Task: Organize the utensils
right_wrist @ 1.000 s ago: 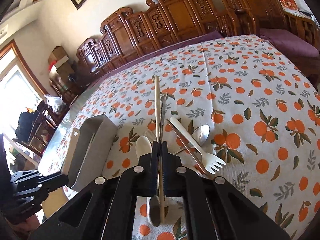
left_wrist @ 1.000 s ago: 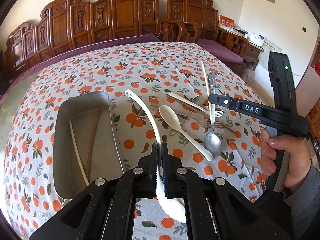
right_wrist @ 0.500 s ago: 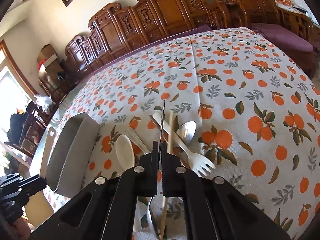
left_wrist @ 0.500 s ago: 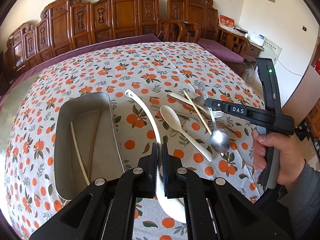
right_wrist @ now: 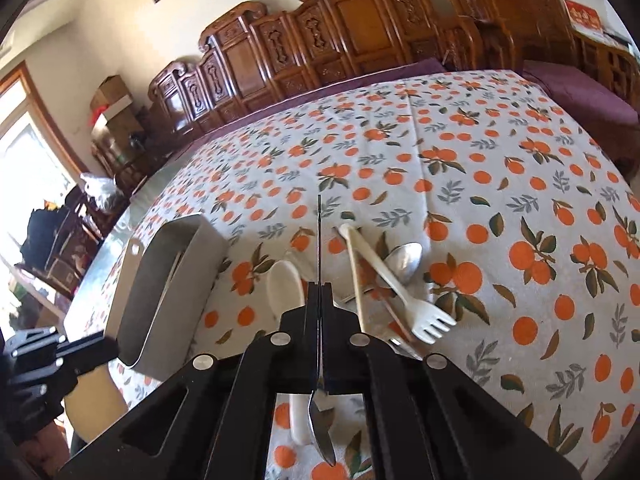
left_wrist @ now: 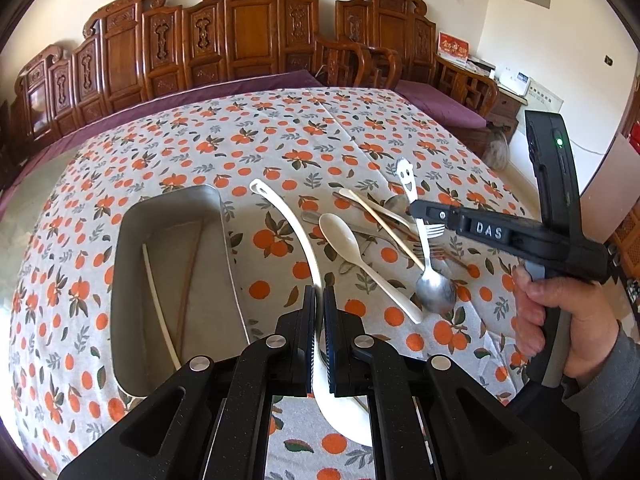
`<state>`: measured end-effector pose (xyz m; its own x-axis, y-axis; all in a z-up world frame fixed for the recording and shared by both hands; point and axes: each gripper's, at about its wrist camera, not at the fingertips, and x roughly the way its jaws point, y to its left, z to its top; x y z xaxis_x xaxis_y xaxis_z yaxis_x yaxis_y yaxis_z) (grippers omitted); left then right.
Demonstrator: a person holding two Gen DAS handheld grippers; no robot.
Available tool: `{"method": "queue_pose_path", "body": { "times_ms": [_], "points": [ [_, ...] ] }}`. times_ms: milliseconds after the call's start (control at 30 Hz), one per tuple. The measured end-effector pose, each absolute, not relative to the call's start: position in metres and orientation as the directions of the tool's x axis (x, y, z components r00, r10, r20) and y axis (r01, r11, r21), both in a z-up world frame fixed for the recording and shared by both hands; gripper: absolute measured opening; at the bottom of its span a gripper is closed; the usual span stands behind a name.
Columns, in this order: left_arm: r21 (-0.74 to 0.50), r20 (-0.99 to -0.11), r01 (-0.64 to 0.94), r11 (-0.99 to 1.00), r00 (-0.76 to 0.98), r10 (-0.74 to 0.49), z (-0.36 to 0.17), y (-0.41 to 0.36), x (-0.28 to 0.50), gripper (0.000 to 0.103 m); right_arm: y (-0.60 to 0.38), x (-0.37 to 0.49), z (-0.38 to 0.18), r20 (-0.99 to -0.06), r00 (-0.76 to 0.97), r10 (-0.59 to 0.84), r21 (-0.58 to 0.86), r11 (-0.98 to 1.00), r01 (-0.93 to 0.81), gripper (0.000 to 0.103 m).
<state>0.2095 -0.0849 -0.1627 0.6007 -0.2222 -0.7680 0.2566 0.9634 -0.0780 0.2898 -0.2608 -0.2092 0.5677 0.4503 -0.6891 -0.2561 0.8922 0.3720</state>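
Note:
My left gripper (left_wrist: 319, 300) is shut on the curved handle of a white ladle (left_wrist: 294, 232), held above the cloth beside the metal tray (left_wrist: 132, 240). My right gripper (right_wrist: 320, 292) is shut on a metal spoon with a smiley handle (left_wrist: 424, 248) and holds it lifted over the utensil pile; the spoon (right_wrist: 320, 420) shows edge-on in the right wrist view. A pale chopstick (left_wrist: 388, 228) lies slanted on the pile. The tray (right_wrist: 140, 300) holds a white chopstick (left_wrist: 158, 300) and a brown one (left_wrist: 190, 272).
On the orange-print tablecloth (left_wrist: 280, 152) lie a white spoon (left_wrist: 360, 256), a white plastic fork (right_wrist: 400, 288), a second metal spoon (right_wrist: 404, 258), a metal fork and a brown chopstick. Carved wooden chairs (left_wrist: 248, 32) line the far side.
The right gripper has lifted and turned the metal spoon. The pale chopstick that rose with it has slipped out and now lies on the pile. The left gripper has stayed put.

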Motion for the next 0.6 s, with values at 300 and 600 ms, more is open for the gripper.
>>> {"method": "queue_pose_path", "body": {
  "times_ms": [300,600],
  "points": [
    [-0.071,-0.739,0.222,0.972,0.643,-0.201,-0.142,-0.058,0.203,0.003,-0.234,0.273,-0.178,-0.669,0.583,0.462,0.326,0.887,-0.328,0.002],
    [-0.051,-0.741,0.167,0.985,0.655,-0.149,-0.143,-0.014,0.223,0.003,-0.205,0.265,-0.142,-0.626,0.599,0.499,0.315,0.865,-0.392,0.002]
  ]
}}
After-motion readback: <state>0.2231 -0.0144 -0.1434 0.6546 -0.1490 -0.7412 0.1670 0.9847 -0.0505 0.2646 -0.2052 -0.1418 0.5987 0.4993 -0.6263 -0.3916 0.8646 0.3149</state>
